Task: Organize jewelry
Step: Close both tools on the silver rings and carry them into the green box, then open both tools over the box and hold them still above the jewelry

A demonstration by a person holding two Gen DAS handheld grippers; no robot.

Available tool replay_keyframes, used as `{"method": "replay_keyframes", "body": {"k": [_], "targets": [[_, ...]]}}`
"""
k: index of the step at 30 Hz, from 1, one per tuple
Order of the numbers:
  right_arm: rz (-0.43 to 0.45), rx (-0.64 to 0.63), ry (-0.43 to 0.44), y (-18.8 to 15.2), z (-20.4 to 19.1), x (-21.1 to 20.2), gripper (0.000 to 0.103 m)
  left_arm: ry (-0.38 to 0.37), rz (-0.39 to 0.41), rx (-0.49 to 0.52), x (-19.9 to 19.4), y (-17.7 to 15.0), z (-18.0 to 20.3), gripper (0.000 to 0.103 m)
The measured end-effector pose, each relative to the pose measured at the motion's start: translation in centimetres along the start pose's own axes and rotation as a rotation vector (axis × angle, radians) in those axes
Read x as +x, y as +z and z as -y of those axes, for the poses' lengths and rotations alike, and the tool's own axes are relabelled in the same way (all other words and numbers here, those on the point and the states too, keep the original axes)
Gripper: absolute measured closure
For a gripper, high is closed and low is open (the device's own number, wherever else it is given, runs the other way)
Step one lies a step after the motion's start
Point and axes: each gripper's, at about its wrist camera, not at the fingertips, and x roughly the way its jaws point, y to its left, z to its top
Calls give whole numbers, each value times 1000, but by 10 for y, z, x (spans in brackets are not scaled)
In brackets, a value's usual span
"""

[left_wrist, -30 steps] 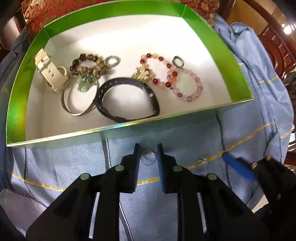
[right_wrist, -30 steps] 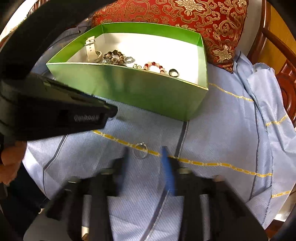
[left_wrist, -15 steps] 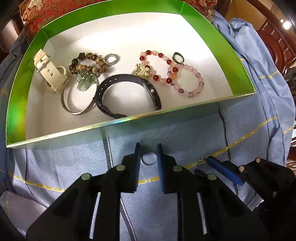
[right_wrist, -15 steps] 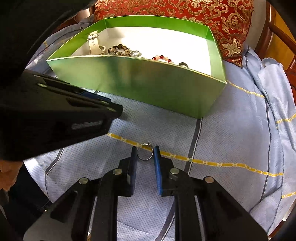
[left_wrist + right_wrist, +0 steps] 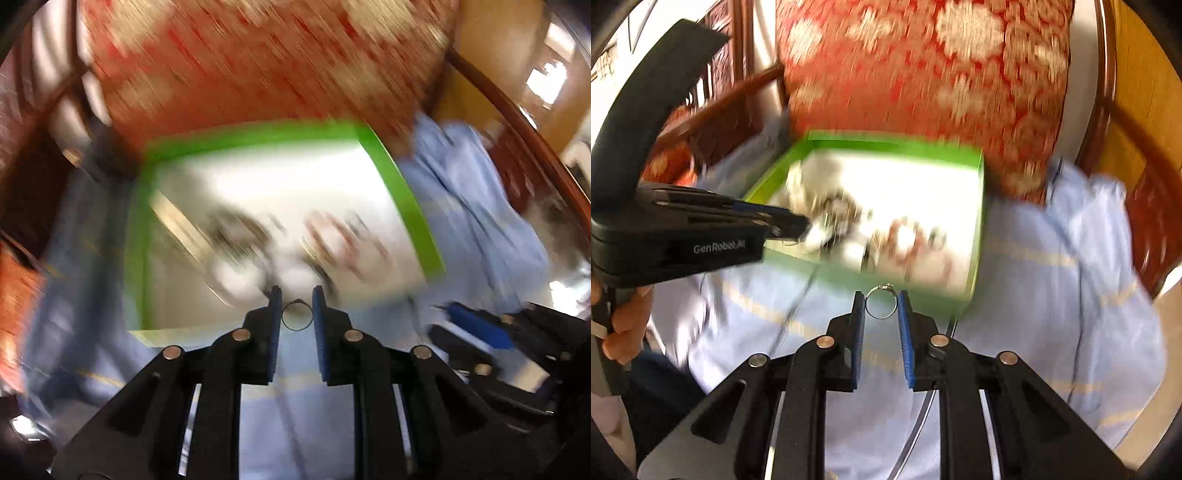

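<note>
Now that both rings have left the cloth, the left gripper pinches a plain ring and the right gripper a stone-set ring, lifted before the green box, ready for dropping in.

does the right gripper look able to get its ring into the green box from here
Probably yes. The right gripper is shut on a stone-set ring, and the green box lies just ahead with its top open. Only the left gripper hangs over its near left corner.

L claw & R claw both clamped, angled down
</note>
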Motion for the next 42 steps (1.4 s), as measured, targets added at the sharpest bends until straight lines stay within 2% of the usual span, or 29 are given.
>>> {"method": "replay_keyframes", "body": {"k": [3,5,8,9,10,13,14,16,19,22,27,31,42], "targets": [[-40,27,-24,30,5,32,85,42,34,-66,13,24,-26,86],[-76,52,-28,39,7,58,85,69,18,-98,29,29,-38,86],[-93,55,-47,45,3,84,83,71,-3,-104,47,30,-43,85],[-98,58,-54,44,2,88,75,75,-9,-98,50,29,-43,79],[-103,63,-59,44,2,89,62,83,-18,-93,51,27,-44,68],[-85,85,-56,43,1,86,36,98,-3,-90,47,27,-42,57],[-66,87,-67,44,-1,81,34,91,12,-92,41,26,-41,55],[-49,81,-95,46,-4,74,25,82,39,-98,30,28,-38,44],[-49,67,-124,49,-6,68,16,97,105,-82,13,28,-31,37],[-44,52,-146,49,-9,62,15,100,123,-75,6,27,-27,32],[-48,58,-150,48,-9,58,15,88,91,-95,9,22,-29,32],[-51,54,-155,48,-10,59,15,72,86,-107,9,22,-29,26],[-70,56,-157,47,-9,63,15,73,80,-114,8,21,-28,19]]}}
